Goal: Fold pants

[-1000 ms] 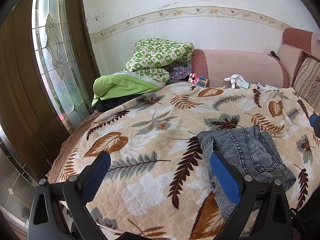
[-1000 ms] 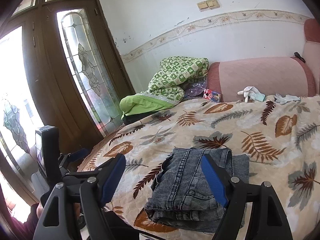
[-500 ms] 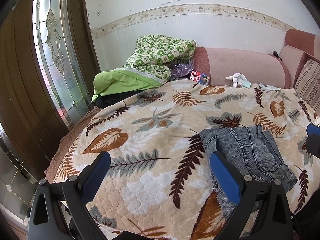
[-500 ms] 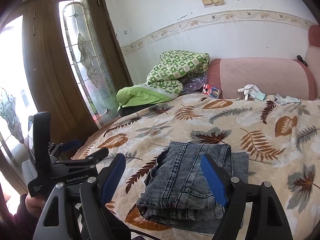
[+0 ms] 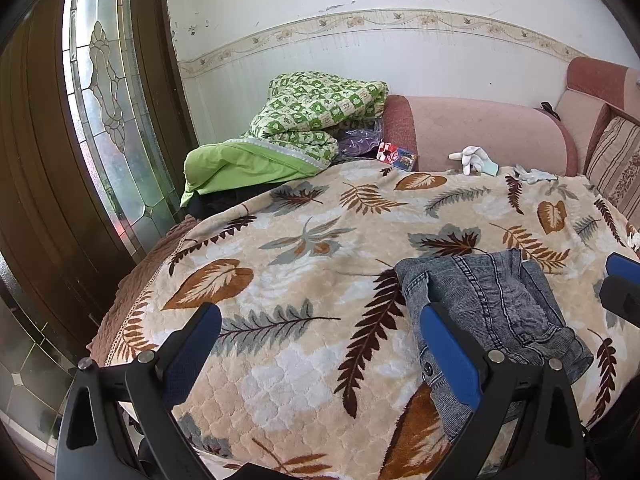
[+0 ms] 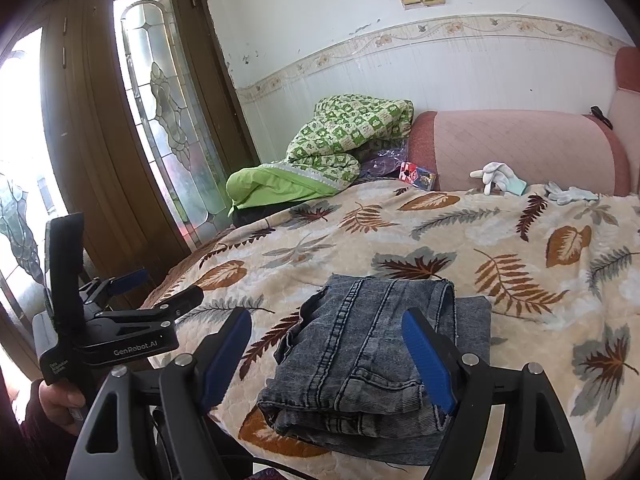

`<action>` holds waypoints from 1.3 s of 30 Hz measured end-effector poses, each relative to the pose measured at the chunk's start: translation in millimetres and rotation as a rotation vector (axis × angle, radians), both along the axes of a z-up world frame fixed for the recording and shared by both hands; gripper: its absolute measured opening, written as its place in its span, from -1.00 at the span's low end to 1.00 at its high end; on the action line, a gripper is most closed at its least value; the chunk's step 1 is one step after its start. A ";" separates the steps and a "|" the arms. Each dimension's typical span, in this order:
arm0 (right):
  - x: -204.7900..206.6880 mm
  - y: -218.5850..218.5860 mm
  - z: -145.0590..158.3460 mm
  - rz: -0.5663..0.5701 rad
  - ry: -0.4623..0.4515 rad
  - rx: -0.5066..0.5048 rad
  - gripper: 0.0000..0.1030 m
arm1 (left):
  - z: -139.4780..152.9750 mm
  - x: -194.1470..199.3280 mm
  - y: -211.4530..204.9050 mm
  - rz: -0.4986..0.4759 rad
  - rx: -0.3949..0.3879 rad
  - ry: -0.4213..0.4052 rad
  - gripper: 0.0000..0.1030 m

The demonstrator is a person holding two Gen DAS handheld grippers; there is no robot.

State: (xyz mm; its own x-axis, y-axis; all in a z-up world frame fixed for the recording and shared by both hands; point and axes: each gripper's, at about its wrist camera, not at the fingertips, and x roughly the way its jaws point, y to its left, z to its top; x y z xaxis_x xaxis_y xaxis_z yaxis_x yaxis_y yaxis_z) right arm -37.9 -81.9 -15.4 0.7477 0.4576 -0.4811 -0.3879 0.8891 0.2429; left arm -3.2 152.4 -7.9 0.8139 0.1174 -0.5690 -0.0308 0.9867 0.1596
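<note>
The grey-blue denim pants point(image 6: 372, 360) lie folded into a compact stack near the front edge of a bed with a leaf-print blanket point(image 6: 520, 248). They also show in the left wrist view point(image 5: 492, 308), at the right. My right gripper point(image 6: 328, 352) is open and empty, held just above and in front of the stack. My left gripper point(image 5: 320, 344) is open and empty over bare blanket point(image 5: 288, 248), left of the pants; it also shows in the right wrist view point(image 6: 160, 292), at the bed's left edge.
A green quilt point(image 5: 316, 120) and a lime pillow point(image 5: 240, 168) are piled at the far left of the bed. White gloves point(image 5: 472, 158) and a small box point(image 5: 396, 154) lie by the pink sofa back point(image 5: 488, 136). A glass-panelled wooden door point(image 5: 100, 120) stands at the left.
Both grippers have drawn back and risen slightly from the bed, still open. The folded pants have not moved.
</note>
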 end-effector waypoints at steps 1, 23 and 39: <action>0.1 -0.3 0.2 0.000 0.000 0.000 0.56 | 0.1 -0.1 -0.1 -0.001 -0.002 0.000 0.93; -13.3 7.7 13.5 0.029 -0.048 -0.027 0.56 | 14.5 -12.4 -9.6 -0.037 0.008 -0.048 0.94; -23.3 -2.2 24.6 0.017 -0.078 -0.019 0.56 | 22.0 -18.8 -12.0 -0.036 0.009 -0.055 0.94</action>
State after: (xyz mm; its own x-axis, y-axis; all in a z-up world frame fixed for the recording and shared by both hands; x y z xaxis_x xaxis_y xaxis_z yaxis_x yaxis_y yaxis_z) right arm -61.2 -84.1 9.2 0.7756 0.4621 -0.4300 -0.4201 0.8863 0.1947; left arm -21.9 140.5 14.1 0.8479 0.0921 -0.5221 -0.0040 0.9859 0.1674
